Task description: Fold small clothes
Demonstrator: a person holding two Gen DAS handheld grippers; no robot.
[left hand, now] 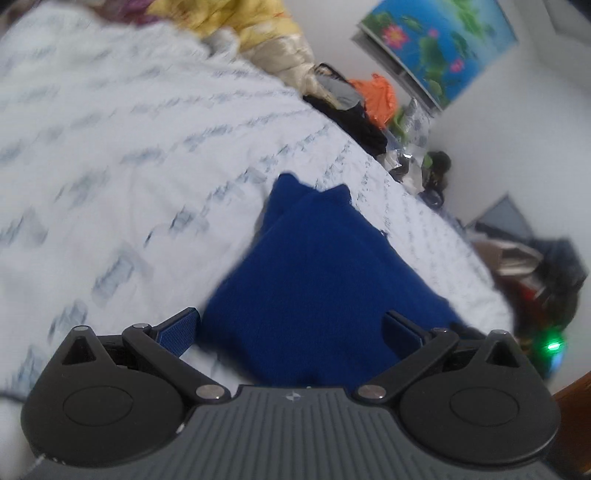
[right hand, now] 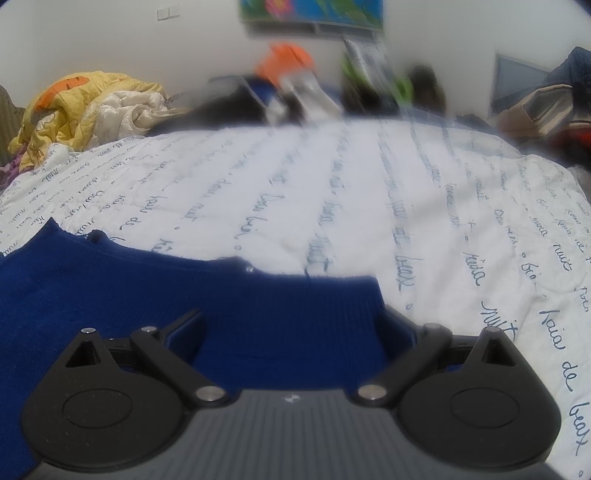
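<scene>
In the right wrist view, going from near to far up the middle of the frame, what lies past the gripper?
Right gripper, open over the cloth → dark blue knit garment → white quilted bedspread printed with blue handwriting → blurred orange bundle at the bed's far edge → blue and green flower picture on the wall.

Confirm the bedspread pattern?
White bedspread with rows of blue cursive handwriting; clearest in the right wrist view.

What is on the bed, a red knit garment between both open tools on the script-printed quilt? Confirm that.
Not red. The knit garment is dark blue, as the right wrist view shows. The rest holds: it lies on the script-printed quilt, between the spread fingers of the right tool and left tool.
</scene>
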